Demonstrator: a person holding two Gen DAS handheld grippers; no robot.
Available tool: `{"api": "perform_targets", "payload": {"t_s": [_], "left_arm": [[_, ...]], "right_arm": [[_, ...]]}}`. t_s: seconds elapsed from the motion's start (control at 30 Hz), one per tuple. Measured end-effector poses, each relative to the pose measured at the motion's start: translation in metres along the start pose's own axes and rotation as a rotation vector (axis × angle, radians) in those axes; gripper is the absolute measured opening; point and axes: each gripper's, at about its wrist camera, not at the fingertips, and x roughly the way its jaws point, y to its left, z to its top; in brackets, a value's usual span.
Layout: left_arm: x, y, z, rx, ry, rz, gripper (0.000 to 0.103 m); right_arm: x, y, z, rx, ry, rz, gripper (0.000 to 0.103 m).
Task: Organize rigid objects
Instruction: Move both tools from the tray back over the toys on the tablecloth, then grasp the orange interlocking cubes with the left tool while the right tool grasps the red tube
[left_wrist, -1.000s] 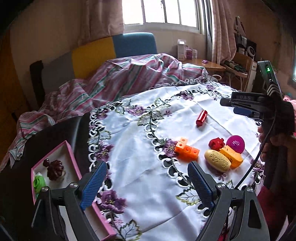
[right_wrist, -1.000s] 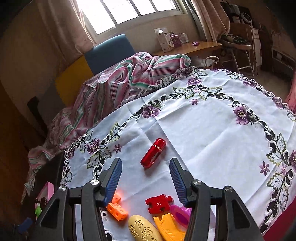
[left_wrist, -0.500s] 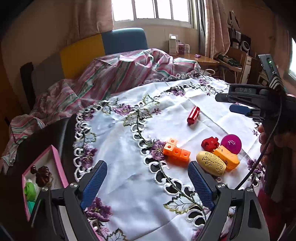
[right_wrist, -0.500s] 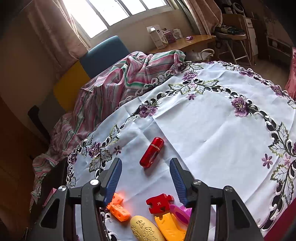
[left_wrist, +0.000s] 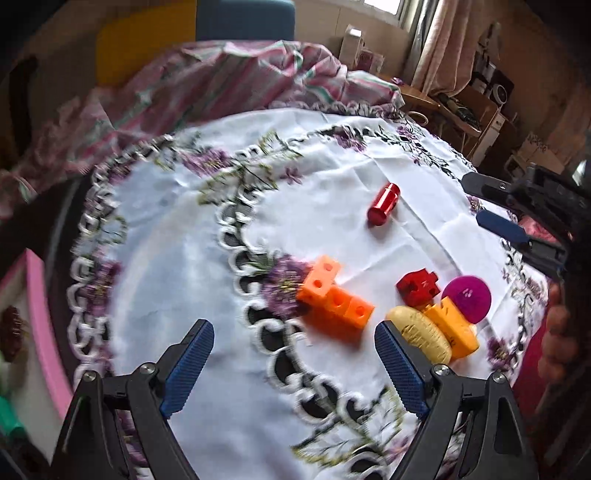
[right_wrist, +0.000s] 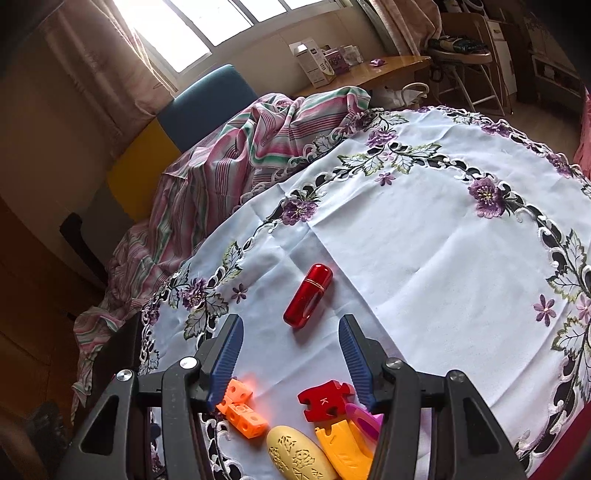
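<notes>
Several toys lie on the white embroidered tablecloth (left_wrist: 184, 266): a red cylinder (left_wrist: 384, 204), orange linked cubes (left_wrist: 334, 295), a red puzzle piece (left_wrist: 417, 287), a yellow oval (left_wrist: 421, 334), an orange piece (left_wrist: 452, 326) and a magenta disc (left_wrist: 467, 299). My left gripper (left_wrist: 293, 367) is open and empty, just short of the orange cubes. My right gripper (right_wrist: 291, 350) is open and empty above the toys, with the red cylinder (right_wrist: 308, 295) just beyond its tips. It also shows in the left wrist view (left_wrist: 491, 205).
A pink-rimmed box (left_wrist: 37, 314) with small items sits at the left table edge. A striped cloth (right_wrist: 236, 155) drapes over chairs behind the table. A wooden desk (right_wrist: 369, 72) with boxes stands under the window.
My left gripper has swung right and moved in toward the toys; the pink box has slid to the left edge. My right gripper has barely moved.
</notes>
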Motion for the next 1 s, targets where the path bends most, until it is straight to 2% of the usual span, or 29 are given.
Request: {"api": "perform_targets", "payload": {"t_s": [0.2,0.33,0.37,0.4,0.43,0.5,0.57,0.67,0.83,1.0], "left_arm": [[0.025,-0.015,0.020,-0.042,0.040,-0.028,0.089],[0.043,-0.027,0.031,-0.007,0.019,0.034,0.089],[0.049,-0.029,0.031,0.007,0.029,0.039,0.084],[0.056,-0.031,0.031,0.020,0.038,0.063,0.056],[0.064,-0.031,0.029,0.030,0.044,0.089,0.043],[0.079,-0.028,0.023,0.027,0.085,0.068,0.042],[0.076,-0.029,0.019,0.046,0.040,0.078,0.042],[0.074,-0.029,0.015,0.078,0.020,0.071,0.041],[0.066,-0.019,0.015,0.047,0.009,0.049,0.039],[0.048,-0.008,0.011,0.012,-0.017,0.048,0.039]], "right_arm": [[0.002,-0.001,0.000,0.010,0.011,0.020,0.055],[0.002,0.000,-0.001,0.009,0.019,0.030,0.055],[0.003,0.000,-0.001,0.011,0.021,0.032,0.055],[0.003,0.000,-0.001,0.011,0.022,0.031,0.055],[0.003,-0.001,-0.001,0.011,0.022,0.029,0.055],[0.004,-0.001,-0.001,0.010,0.027,0.017,0.055],[0.005,-0.001,-0.001,0.013,0.032,0.014,0.055],[0.007,-0.002,-0.002,0.013,0.040,0.003,0.055],[0.015,-0.004,-0.004,0.018,0.076,-0.036,0.055],[0.030,0.000,-0.001,0.009,0.149,-0.038,0.055]]}}
